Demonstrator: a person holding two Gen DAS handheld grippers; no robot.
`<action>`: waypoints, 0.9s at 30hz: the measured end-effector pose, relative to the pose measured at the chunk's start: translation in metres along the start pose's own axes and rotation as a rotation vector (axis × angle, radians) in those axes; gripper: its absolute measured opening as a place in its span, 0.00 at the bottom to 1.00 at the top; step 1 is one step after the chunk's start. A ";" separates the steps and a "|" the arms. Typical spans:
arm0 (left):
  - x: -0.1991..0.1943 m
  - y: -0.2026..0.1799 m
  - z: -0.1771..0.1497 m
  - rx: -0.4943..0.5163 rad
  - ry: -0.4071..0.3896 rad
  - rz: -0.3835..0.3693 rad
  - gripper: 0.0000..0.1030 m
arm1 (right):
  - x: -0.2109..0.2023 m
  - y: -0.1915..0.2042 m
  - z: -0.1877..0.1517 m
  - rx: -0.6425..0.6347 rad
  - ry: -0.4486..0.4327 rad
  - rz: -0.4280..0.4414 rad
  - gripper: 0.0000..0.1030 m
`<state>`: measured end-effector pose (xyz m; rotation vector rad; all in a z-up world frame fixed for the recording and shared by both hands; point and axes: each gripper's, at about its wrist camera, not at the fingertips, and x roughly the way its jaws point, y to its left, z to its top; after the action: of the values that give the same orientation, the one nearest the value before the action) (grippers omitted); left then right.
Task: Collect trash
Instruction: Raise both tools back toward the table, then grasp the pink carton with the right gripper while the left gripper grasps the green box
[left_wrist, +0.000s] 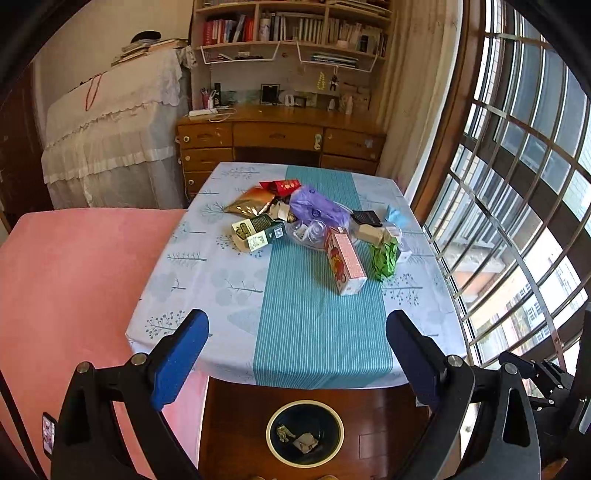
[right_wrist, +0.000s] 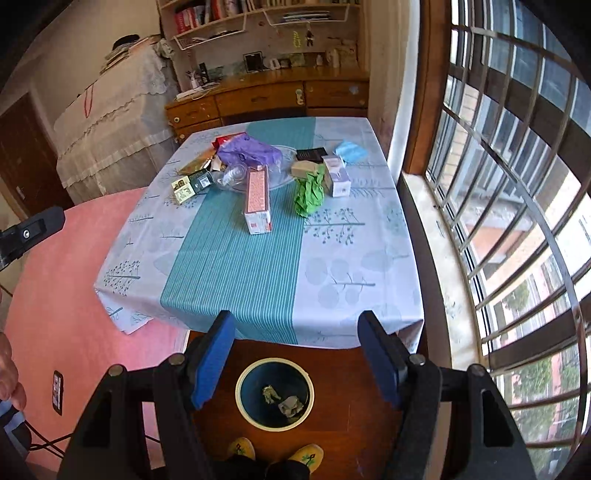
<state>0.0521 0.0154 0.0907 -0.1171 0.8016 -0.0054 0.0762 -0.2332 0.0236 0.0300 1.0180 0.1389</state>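
A: Both tools are empty. The left gripper (left_wrist: 297, 365) has its blue pads spread wide with nothing between them, and the right gripper (right_wrist: 297, 354) stands just as far apart, also bare.

B: And the rubbish?

A: Mostly on the table under the pale tree-print cloth with the teal striped runner (right_wrist: 236, 266). Take the tall pink-and-white carton (right_wrist: 258, 203) lying on the runner as the marker: the crumpled green foil wrapper (right_wrist: 309, 194) sits just to its right, the white-and-lilac small box (right_wrist: 337, 176) beyond that, the dark green printed box (right_wrist: 192, 184) to its left, and the purple plastic bag (right_wrist: 245, 152) behind it.

B: The bin?

A: The round dark blue bin with a cream rim (right_wrist: 275, 393) stands on the wood floor at the near table edge, well on this side of the carton (two crumpled scraps already lie inside).

B: So which first?

A: I'd judge the carton: nearest, apart from the heap. Close across its narrow sides, not its length, then carry it fully over the rim before letting go
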 end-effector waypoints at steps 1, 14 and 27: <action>-0.002 0.001 0.001 -0.011 -0.008 0.013 0.93 | -0.001 0.001 0.005 -0.017 -0.003 0.012 0.67; 0.032 0.019 0.014 -0.035 0.028 0.093 0.93 | 0.041 0.014 0.046 -0.054 0.033 0.075 0.67; 0.214 0.065 0.098 0.142 0.233 0.042 0.93 | 0.151 0.046 0.128 0.090 0.139 -0.028 0.67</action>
<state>0.2681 0.0794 -0.0019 0.0355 1.0334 -0.0367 0.2583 -0.1633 -0.0331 0.0894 1.1622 0.0701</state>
